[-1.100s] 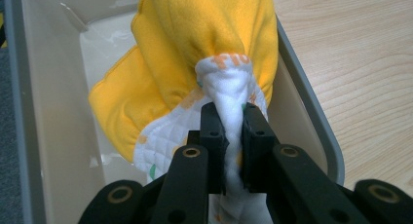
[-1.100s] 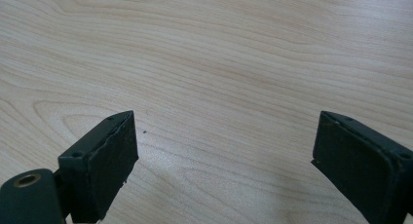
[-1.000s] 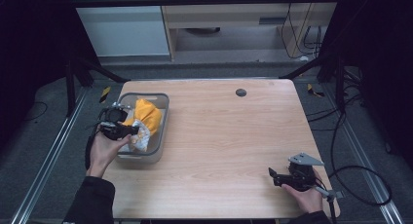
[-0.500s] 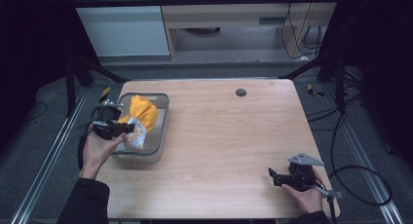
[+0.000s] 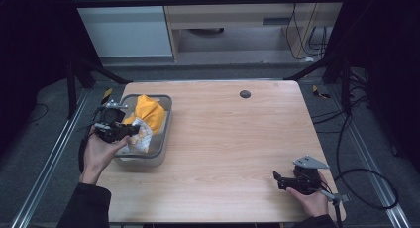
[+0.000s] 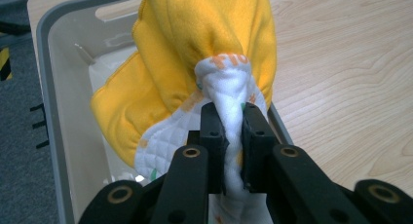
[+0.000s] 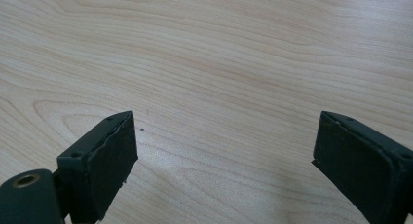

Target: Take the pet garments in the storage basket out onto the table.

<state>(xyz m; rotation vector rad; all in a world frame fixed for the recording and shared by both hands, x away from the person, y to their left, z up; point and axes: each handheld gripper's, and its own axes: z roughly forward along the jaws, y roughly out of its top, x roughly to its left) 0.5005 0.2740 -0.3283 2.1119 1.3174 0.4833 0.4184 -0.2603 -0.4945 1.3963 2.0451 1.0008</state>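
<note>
- Pinching a bunched fold of a soft yellow and white quilted cloth (image 6: pixel 195 63), the left gripper (image 6: pixel 229 136) had its two black jaws closed tight on the white part of the fabric.
- From that grip, the cloth rose ahead of the jaws and hung over a grey rectangular plastic bin (image 6: pixel 53 87), whose pale inside lay below and to the left of the jaws in the left gripper view.
- In the high view, the left gripper (image 5: pixel 115 128) sat at the bin's (image 5: pixel 159 139) outer long edge, with the cloth (image 5: pixel 146 116) just beyond its tips.
- The right gripper (image 7: pixel 224 156) had its jaws spread wide apart, holding nothing, just above the light wooden table (image 7: pixel 219 63).
- In the high view, the right gripper (image 5: pixel 278 178) rested low near the table's (image 5: pixel 233 139) front edge, well apart from the bin.
</note>
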